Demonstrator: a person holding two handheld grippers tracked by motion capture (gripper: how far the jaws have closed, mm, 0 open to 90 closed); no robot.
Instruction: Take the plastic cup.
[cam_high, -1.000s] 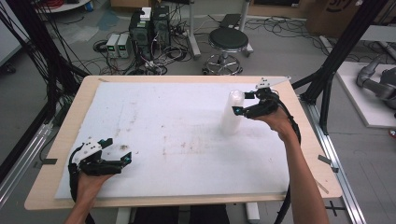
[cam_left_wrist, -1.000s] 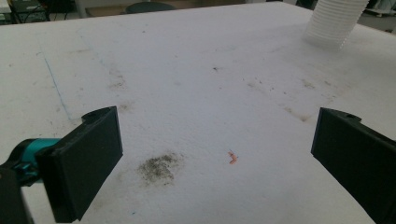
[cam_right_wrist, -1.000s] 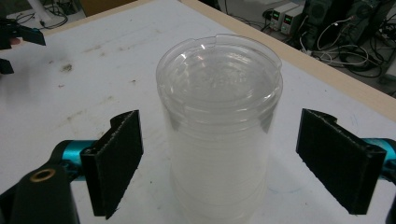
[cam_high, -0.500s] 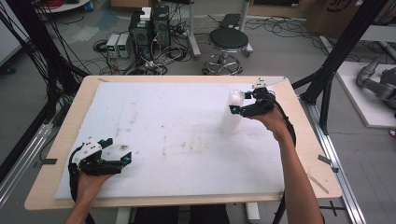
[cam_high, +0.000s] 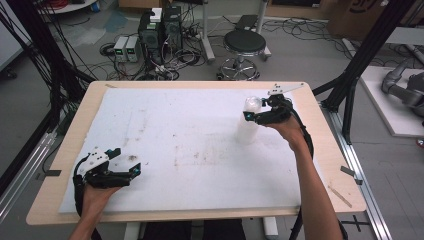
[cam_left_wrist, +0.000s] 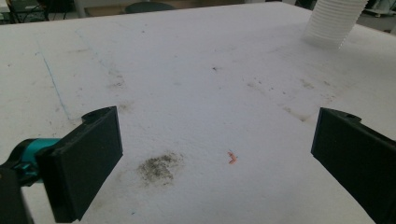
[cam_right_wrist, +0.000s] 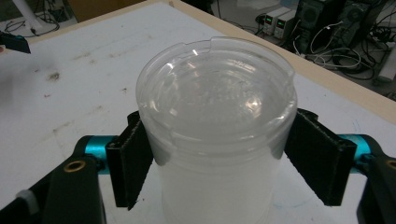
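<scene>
Right gripper view: the stack of cups (cam_right_wrist: 217, 135), standing upright near the table's (cam_high: 320, 150) far right corner, is clasped just under its top rim by the right gripper (cam_right_wrist: 219, 158), whose jaws have just been closing, presumably for lifting one off, while the left gripper (cam_left_wrist: 215, 154) is held wide open and empty.

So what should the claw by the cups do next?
Probably lift the top cup straight up. The right claw has just been closing, and its jaws now sit against both sides of the cup stack near its rim, which stands upright on the table.
</scene>
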